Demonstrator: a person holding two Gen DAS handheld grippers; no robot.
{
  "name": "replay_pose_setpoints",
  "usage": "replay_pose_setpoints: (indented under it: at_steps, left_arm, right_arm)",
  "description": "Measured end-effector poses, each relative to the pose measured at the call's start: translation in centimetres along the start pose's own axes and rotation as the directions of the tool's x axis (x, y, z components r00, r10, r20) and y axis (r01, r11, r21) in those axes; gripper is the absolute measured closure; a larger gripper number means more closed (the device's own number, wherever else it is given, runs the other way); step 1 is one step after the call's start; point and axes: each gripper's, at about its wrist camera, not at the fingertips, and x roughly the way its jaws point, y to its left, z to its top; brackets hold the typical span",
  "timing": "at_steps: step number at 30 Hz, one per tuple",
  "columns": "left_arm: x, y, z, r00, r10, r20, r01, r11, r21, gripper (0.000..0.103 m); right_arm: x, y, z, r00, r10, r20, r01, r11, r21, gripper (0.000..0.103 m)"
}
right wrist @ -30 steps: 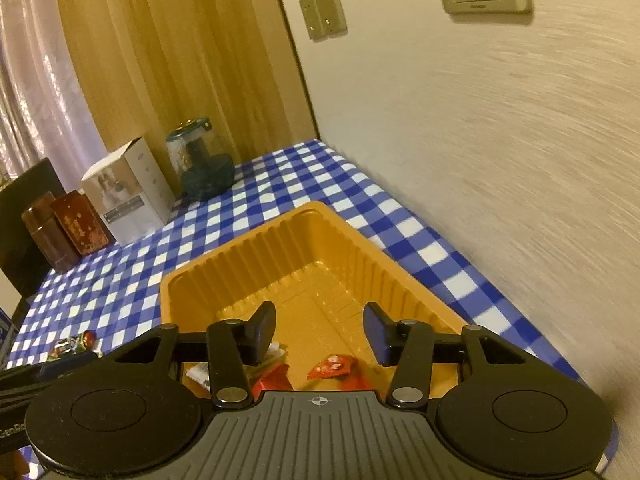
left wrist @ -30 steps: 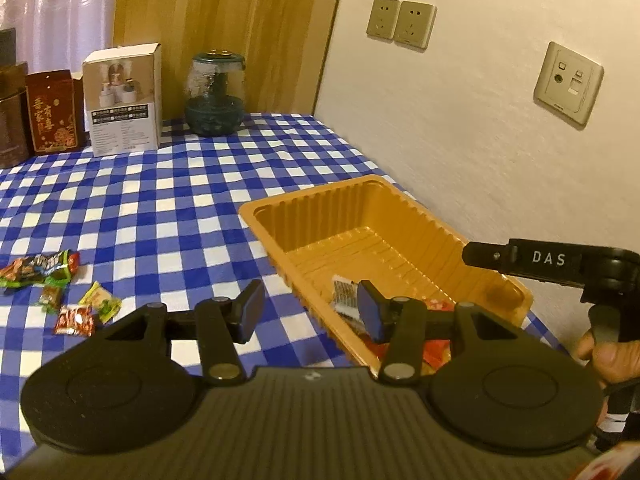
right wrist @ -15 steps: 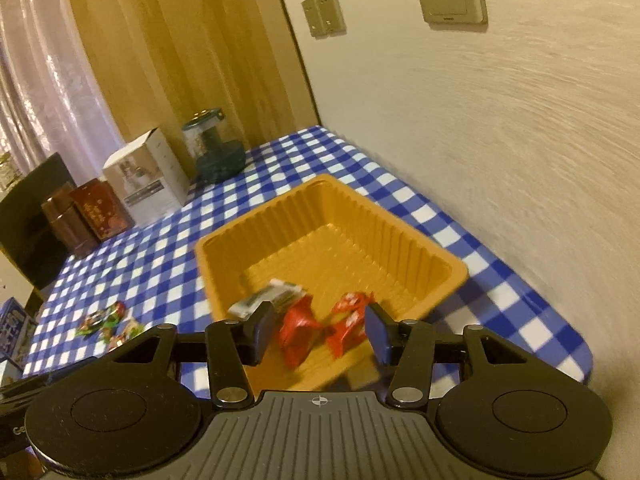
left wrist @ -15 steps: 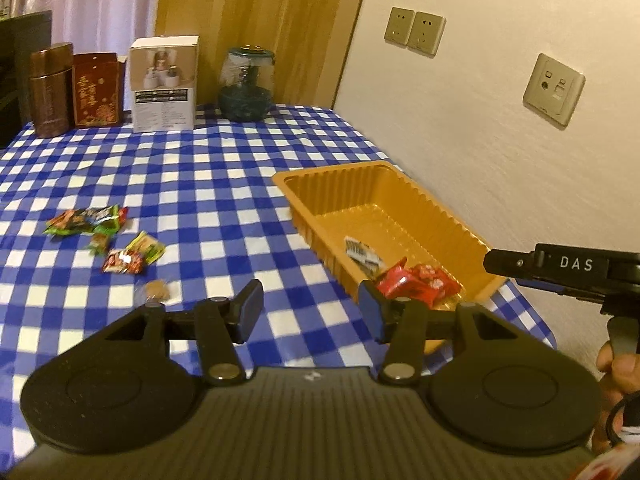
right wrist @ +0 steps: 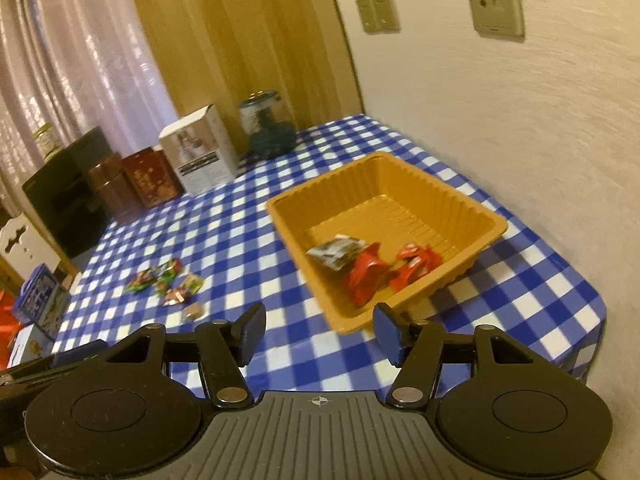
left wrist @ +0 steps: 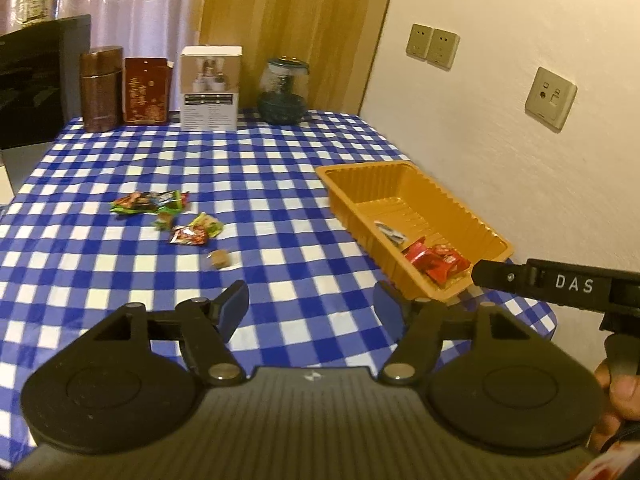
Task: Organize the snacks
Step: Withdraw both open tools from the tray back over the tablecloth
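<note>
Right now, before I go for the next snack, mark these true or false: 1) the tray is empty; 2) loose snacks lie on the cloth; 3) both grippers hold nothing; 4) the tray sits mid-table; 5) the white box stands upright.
1) The orange tray is empty: false; red packets and a grey packet lie in it.
2) True: loose snacks lie on the checked cloth.
3) True: left gripper and right gripper, jaws opening, hold nothing.
4) False: the tray sits by the wall.
5) True: the white box is upright.
</note>
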Motion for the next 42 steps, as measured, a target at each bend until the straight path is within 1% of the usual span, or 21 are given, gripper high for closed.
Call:
replay_pose_setpoints:
  at_steps: [9,18,24,33,42]
  left_arm:
    - [-2.7,2.6,-1.2,0.999,0.045,0.003,-0.045,0.999,-0.026,0.035]
    - [-3.8,4.4,-1.3,0.996,0.088,0.015,-0.087,0.995,-0.055,0.034]
    - [-3.8,5.2,-1.1,0.995,0.101,0.021,-0.100,0.993,-0.066,0.032]
    - [-3.0,6.4,-1.3,0.993,0.117,0.006,-0.117,0.990,-0.075,0.032]
    - [-1.6,8.1,-1.6,0.991,0.132,-0.020,-0.133,0.989,-0.067,0.032]
  right_arm:
    - [-1.0,3.3,-1.4,0.999,0.047,-0.013,-0.048,0.997,-0.052,0.041]
    - [-1.3,4.3,-1.8,0.997,0.072,-0.017,-0.073,0.995,-0.068,0.041]
    - [-0.9,4.4,-2.0,0.996,0.082,-0.024,-0.083,0.994,-0.076,0.041]
    - [0.2,4.5,-2.6,0.995,0.086,-0.051,-0.090,0.993,-0.082,0.041]
    - [2.5,5.6,-3.2,0.990,0.108,-0.090,-0.117,0.987,-0.113,0.041]
